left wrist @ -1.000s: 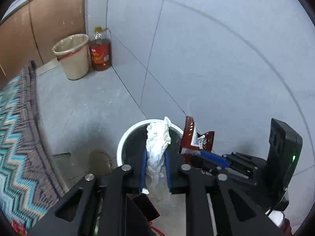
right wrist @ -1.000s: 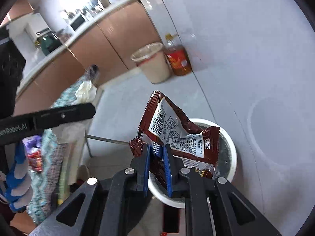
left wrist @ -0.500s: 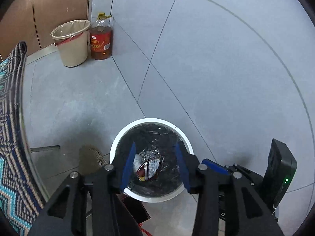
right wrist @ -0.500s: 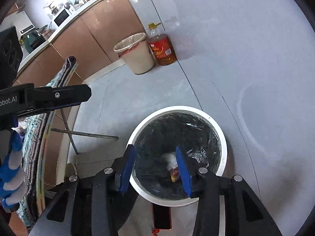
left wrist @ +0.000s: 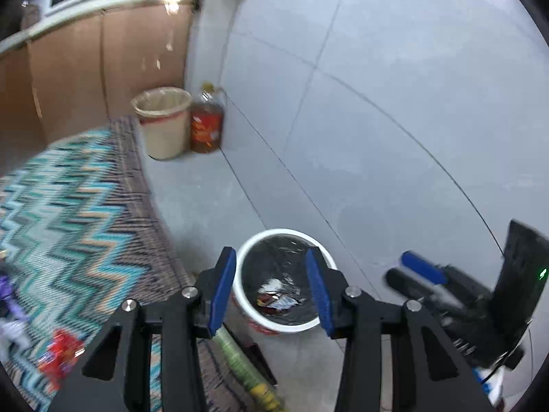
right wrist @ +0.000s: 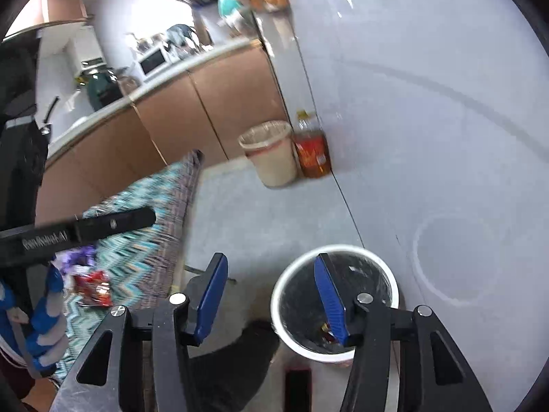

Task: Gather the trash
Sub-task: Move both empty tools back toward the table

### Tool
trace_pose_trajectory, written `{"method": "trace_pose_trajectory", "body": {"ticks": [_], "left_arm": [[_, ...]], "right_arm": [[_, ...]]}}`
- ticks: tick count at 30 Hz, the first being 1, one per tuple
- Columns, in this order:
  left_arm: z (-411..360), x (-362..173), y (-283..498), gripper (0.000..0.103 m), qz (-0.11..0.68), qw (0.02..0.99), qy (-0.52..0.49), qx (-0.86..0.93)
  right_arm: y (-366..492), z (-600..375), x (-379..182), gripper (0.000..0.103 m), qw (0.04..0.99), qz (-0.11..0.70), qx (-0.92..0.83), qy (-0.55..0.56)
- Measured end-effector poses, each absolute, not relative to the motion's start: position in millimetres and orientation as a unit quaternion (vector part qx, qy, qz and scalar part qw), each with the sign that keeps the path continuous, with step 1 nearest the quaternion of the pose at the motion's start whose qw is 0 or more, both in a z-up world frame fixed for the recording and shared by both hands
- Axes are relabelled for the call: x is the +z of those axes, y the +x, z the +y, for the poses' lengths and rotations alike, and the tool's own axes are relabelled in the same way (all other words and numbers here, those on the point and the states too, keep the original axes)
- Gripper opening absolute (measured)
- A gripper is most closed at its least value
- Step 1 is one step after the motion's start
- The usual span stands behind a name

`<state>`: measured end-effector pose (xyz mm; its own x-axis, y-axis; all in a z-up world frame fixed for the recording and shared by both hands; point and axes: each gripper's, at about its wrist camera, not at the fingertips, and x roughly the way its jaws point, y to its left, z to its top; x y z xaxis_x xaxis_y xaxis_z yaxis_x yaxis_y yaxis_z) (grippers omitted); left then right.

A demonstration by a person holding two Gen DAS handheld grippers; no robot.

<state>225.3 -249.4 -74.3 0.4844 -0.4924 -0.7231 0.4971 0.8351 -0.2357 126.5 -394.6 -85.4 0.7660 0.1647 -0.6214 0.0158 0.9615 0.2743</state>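
In the left wrist view, the left claw is seen with its blue pads held apart and nothing between them; its jaws have just been opening. Below and between the pads, a white bin lined with a black bag stands on the grey floor by the tiled wall. At the bottom of the bin, a white tissue and a brown wrapper are seen lying together. To the left, a desk covered by a zigzag cloth is shown, blurred, with a red packet near its lower edge. A beige bin and an oil bottle stand side by side in the far corner. The right claw is visible at the lower right, blurred. In the right wrist view, the right claw is seen with its pads spread and empty; its jaws have just been opening. The white bin lies under the right pad, and only a scrap of the wrapper can be made out inside. On the cloth to the left, a red packet and something purple are seen. The left claw's black arm crosses the left side, gripped by a hand in a blue and grey glove. The beige bin and oil bottle stand touching at the wall.
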Motion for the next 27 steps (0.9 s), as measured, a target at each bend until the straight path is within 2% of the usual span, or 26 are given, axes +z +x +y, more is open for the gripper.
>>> {"method": "trace_pose_trajectory", "body": {"ticks": [10, 15, 27], "left_arm": [[-122.1, -14.3, 152.5, 0.041, 0.303, 0.928, -0.001, -0.219], [-54.5, 0.9, 116.9, 0.044, 0.280, 0.944, -0.008, -0.172], [121.3, 17.4, 51.3, 0.045, 0.229, 0.971, -0.056, -0.029]], "right_arm": [[88.9, -324.3, -1.9, 0.056, 0.959, 0.254, 0.088, 0.091], [68.8, -283.7, 27.8, 0.059, 0.966, 0.220, 0.121, 0.062], [48.3, -220.2, 61.5, 0.059, 0.968, 0.180, 0.176, 0.018]]}}
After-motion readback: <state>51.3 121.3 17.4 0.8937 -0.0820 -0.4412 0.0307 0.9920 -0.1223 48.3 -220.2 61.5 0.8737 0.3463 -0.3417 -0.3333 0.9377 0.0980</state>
